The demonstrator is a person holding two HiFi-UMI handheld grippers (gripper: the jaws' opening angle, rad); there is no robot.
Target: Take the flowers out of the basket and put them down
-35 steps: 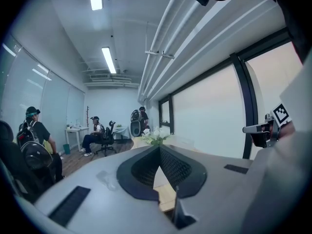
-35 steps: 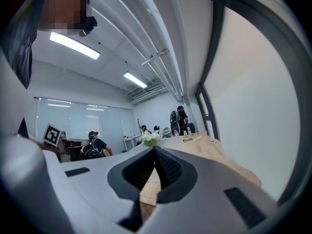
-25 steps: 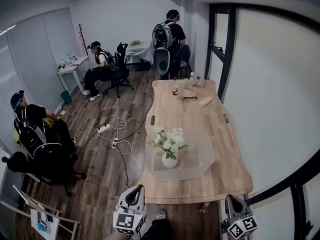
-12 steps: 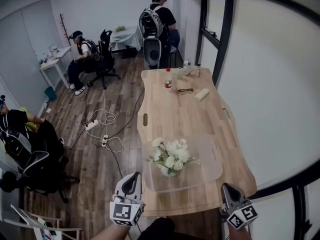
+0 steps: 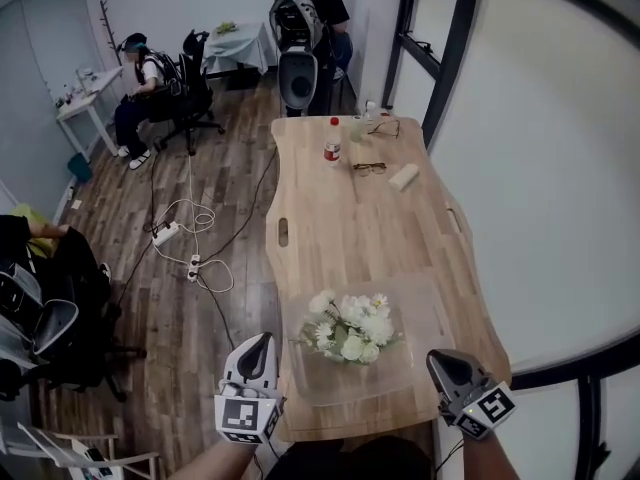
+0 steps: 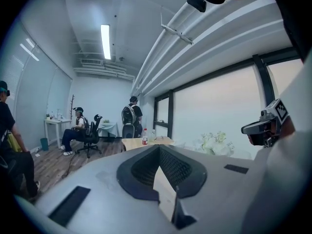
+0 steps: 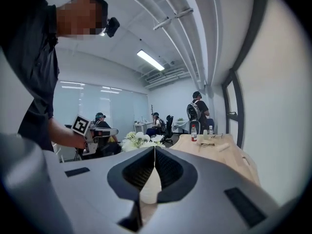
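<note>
White flowers (image 5: pixel 352 330) stand in a clear plastic basket (image 5: pixel 432 300) at the near end of the wooden table (image 5: pixel 340 228). My left gripper (image 5: pixel 262 342) hangs just off the table's near left corner, left of the basket, its jaws shut with nothing in them. Past the near right corner is my right gripper (image 5: pixel 438 359), also shut and empty, to the right of the basket. In the left gripper view the jaws (image 6: pixel 159 148) meet and the flowers (image 6: pixel 214 143) show beyond them to the right. The right gripper view has its closed jaws (image 7: pixel 155 149) with the flowers (image 7: pixel 139 140) to their left.
A red-capped bottle (image 5: pixel 331 152), glasses (image 5: pixel 369 168) and a pale roll (image 5: pixel 404 177) lie at the table's far end. Cables (image 5: pixel 185 238) trail across the wood floor on the left. A person sits at a far desk (image 5: pixel 140 78); another stands beyond the table (image 5: pixel 300 18).
The head view has come closer to the table, so the basket and flowers now lie lower and nearer between the two grippers. Both grippers stay shut and low.
</note>
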